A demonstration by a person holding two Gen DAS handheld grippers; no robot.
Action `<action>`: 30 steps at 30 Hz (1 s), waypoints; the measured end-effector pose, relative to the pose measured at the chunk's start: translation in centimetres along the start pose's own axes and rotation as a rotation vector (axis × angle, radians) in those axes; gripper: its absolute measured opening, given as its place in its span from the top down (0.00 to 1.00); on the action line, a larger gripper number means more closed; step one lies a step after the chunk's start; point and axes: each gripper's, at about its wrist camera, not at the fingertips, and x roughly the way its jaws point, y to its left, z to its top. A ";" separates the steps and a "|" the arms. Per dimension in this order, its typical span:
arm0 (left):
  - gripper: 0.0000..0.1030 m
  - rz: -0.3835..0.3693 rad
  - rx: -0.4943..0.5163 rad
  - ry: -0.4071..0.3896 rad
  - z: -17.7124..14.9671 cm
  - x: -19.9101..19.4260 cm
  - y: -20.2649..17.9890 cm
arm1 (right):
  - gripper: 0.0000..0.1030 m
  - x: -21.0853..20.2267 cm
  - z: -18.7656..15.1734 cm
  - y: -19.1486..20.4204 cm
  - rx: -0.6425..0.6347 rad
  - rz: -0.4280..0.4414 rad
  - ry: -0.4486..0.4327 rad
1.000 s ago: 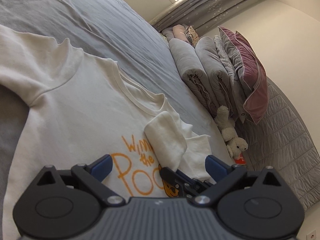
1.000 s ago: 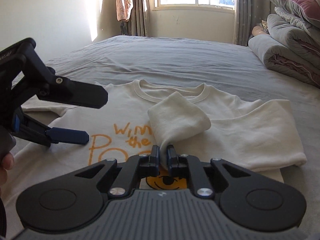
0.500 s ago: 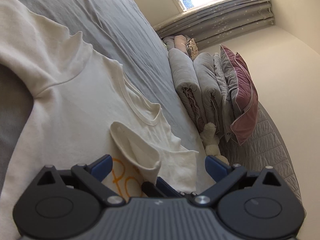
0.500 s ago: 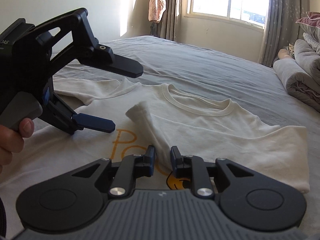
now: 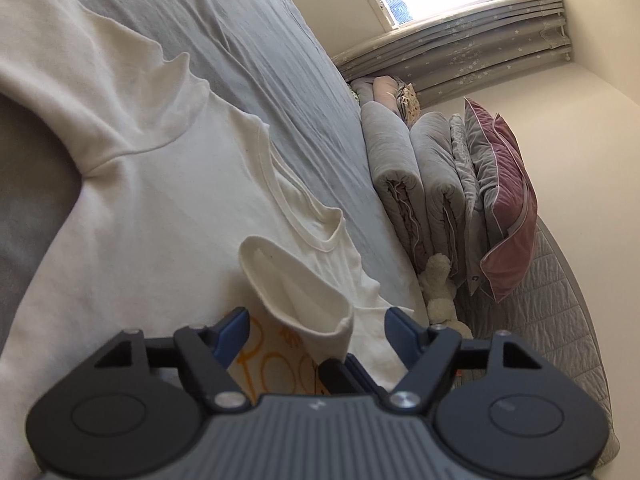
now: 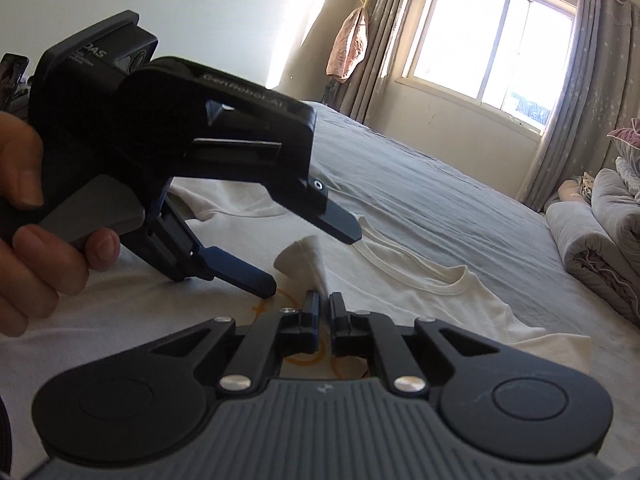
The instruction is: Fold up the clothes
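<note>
One sleeve (image 6: 304, 258) of the cream sweatshirt (image 5: 152, 216) — spread on the bed (image 6: 432, 200) — is pinched in the right gripper's (image 6: 325, 307) narrowed fingers, mid-fold across the print, while the left gripper (image 6: 316, 258) is held wide beside it — laying flat likely comes next.

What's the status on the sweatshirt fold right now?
Right gripper shut on sleeve cuff. Left gripper open, above cream sweatshirt. Nothing in the way.

Sweatshirt (image 5: 152, 208) flat on bed (image 5: 280, 72), sleeve (image 5: 296, 292) folded across its chest, rolled quilts (image 5: 420, 184) beside bed's far edge.
</note>
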 end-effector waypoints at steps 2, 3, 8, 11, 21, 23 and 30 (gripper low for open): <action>0.56 -0.022 -0.038 0.014 0.0 0.2 0.3 | 0.93 -0.2 0.2 0.1 0.000 0.020 -0.005; 0.70 -0.030 -0.056 0.024 0.0 0.4 0.4 | 0.93 -0.3 0.2 0.2 -0.002 0.032 -0.005; 0.92 0.054 0.060 -0.048 0.6 -0.3 -0.9 | 0.84 0.1 -0.1 0.6 -0.047 -0.027 0.012; 0.92 0.106 0.170 -0.105 1.8 -1.6 -2.2 | 0.54 0.9 -0.8 -0.5 -0.076 -0.136 0.037; 0.92 0.152 0.277 -0.196 6.1 -4.1 -2.7 | 0.48 3.8 -4.0 -6.8 -0.066 -0.354 0.182; 0.92 0.152 0.283 -0.214 6.5 -4.6 -2.6 | 0.48 3.9 -4.2 -7.2 -0.069 -0.376 0.191; 0.92 0.218 0.341 -0.264 7.5 -5.1 -2.2 | 0.48 4.4 -5.6 -8.7 -0.180 -0.512 0.238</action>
